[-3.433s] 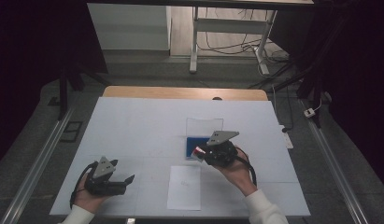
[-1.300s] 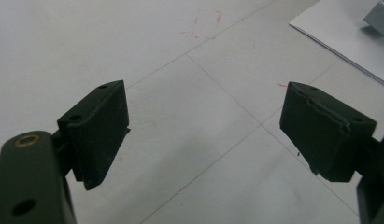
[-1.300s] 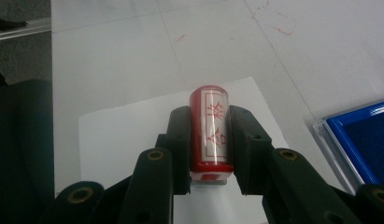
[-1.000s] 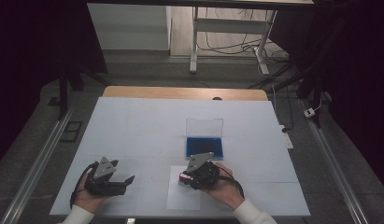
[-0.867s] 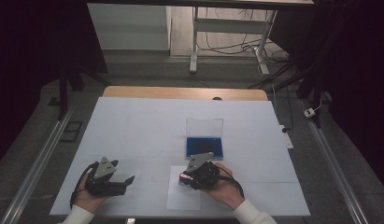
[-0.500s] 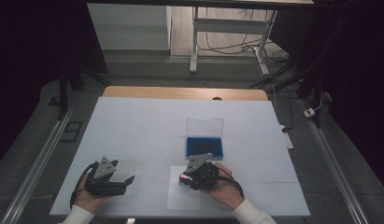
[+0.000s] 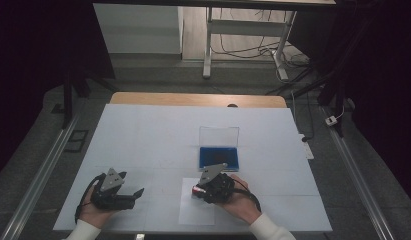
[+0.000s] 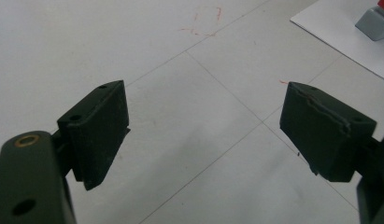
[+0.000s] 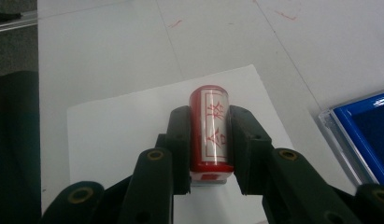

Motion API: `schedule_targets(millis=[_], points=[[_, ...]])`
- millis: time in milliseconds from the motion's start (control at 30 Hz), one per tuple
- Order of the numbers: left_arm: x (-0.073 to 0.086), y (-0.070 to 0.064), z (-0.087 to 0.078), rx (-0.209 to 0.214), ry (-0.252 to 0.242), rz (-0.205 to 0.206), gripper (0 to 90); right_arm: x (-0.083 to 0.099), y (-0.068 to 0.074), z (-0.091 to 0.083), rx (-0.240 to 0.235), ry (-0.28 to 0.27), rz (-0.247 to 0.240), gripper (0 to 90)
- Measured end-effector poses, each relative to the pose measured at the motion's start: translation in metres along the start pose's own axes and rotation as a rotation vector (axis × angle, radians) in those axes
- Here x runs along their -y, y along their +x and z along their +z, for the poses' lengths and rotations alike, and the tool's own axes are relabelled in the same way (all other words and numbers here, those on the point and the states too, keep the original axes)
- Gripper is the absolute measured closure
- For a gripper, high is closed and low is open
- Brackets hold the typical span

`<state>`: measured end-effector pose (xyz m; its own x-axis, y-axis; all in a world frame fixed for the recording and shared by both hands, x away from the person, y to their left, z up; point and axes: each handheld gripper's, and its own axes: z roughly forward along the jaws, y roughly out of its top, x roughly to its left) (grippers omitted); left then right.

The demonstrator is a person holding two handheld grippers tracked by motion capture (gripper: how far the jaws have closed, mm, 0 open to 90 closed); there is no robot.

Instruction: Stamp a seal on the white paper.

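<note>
Red cylindrical stamp [image 9: 211, 128], clamped in the right gripper [image 9: 209, 140] fingers over white paper sheet [image 7: 195, 210], could smear if tilted; left gripper [image 8: 203, 135] fingers gape empty.

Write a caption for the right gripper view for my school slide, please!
Right gripper clamps a red stamp over a white paper sheet, with a blue ink pad nearby.

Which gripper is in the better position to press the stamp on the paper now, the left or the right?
The right gripper, probably. It is shut on the red stamp and sits over the paper. The left gripper is open, holds nothing, and sits beside the sheet on the bare table.
</note>
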<state>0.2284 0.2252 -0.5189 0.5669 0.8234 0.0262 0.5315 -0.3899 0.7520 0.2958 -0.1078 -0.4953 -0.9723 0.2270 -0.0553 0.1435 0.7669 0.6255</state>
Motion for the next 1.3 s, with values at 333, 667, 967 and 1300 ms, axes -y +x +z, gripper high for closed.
schedule_targets(millis=[333,667,967,1300], points=[[0.0000,-0.0001,0.0002,0.001,0.002,0.001,16.1,-0.0026,-0.0006,0.0001,-0.003,0.028,0.004,70.2],[-0.0002,-0.0010,0.0006,0.003,0.005,0.003,16.0,-0.0051,0.0007,0.0039,0.002,0.070,0.008,70.5],[-0.0008,-0.0026,0.0005,0.002,0.009,0.010,15.9,-0.0034,0.0001,0.0048,-0.002,0.062,0.010,70.6],[-0.0013,-0.0023,0.0002,0.000,0.007,0.003,15.9,-0.0015,-0.0007,0.0048,-0.007,0.050,0.013,70.6]])
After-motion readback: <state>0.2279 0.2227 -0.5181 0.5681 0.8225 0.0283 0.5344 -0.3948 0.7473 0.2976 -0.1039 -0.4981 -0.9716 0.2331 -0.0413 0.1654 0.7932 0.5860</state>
